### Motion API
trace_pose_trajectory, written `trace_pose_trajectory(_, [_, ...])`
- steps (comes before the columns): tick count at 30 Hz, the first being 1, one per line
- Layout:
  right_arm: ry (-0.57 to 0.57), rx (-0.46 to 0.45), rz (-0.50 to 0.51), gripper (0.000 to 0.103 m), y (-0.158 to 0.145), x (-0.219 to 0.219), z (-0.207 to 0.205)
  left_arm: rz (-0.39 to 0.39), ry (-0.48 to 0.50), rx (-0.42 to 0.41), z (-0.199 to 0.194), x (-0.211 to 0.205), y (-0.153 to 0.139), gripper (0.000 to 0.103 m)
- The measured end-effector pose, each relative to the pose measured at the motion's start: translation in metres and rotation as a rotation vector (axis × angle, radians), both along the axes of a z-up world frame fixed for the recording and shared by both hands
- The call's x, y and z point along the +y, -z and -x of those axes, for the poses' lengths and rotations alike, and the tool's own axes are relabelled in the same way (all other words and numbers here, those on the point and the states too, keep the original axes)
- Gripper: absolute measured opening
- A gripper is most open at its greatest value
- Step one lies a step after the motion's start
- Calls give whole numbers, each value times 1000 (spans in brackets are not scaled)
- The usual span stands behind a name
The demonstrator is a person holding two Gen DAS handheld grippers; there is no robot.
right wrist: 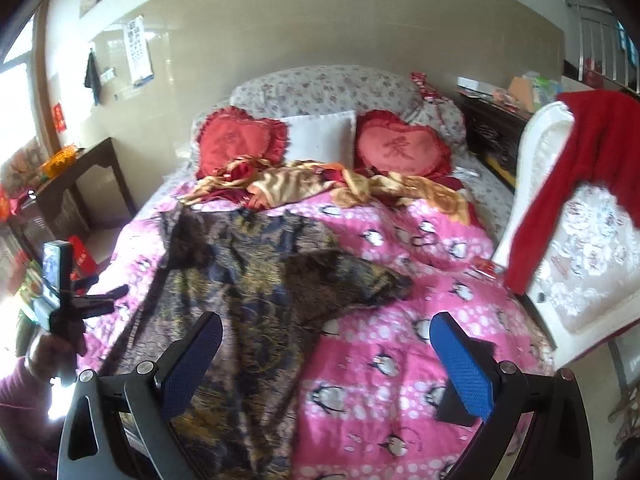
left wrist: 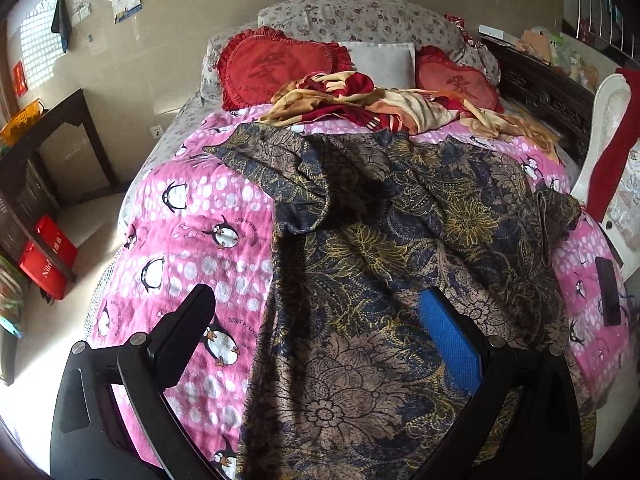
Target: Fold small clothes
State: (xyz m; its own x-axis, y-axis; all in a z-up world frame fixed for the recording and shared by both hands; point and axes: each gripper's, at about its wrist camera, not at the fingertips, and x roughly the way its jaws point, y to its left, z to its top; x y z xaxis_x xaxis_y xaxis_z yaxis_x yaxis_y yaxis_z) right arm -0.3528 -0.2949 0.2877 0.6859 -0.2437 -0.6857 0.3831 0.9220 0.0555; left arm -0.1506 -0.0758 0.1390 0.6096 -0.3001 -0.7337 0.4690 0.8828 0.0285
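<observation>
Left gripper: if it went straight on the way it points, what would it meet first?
Probably the dark floral-patterned garment spread on the pink penguin quilt; the open left gripper points at its lower part, though depth is unclear.

Bed (left wrist: 188,240) under pink penguin quilt, bearing spread dark floral garment (left wrist: 400,260), crumpled red-gold cloth (left wrist: 360,104), heart cushions (left wrist: 276,64).

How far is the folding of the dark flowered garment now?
Done: the flowered garment lies spread on the pink penguin quilt, no fold visible. In hand: nothing; the left gripper and right gripper are open above it. Left: every fold.
</observation>
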Motion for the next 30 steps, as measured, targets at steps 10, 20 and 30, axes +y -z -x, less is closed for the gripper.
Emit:
trace_pose_trajectory(10, [-252,-121,-169,103,-58,52,-78,0,-9,-45,-11,-6,-32,102])
trace_pose_trajectory(20, [-193,-143,-177,103,-51,53,-161,13,-56,-46,-39,-7,-33,102])
trace_pose_trajectory(30, [-181,-34,-21,103,59,82,-214,4,-94,-11,-63,-10,-5,102])
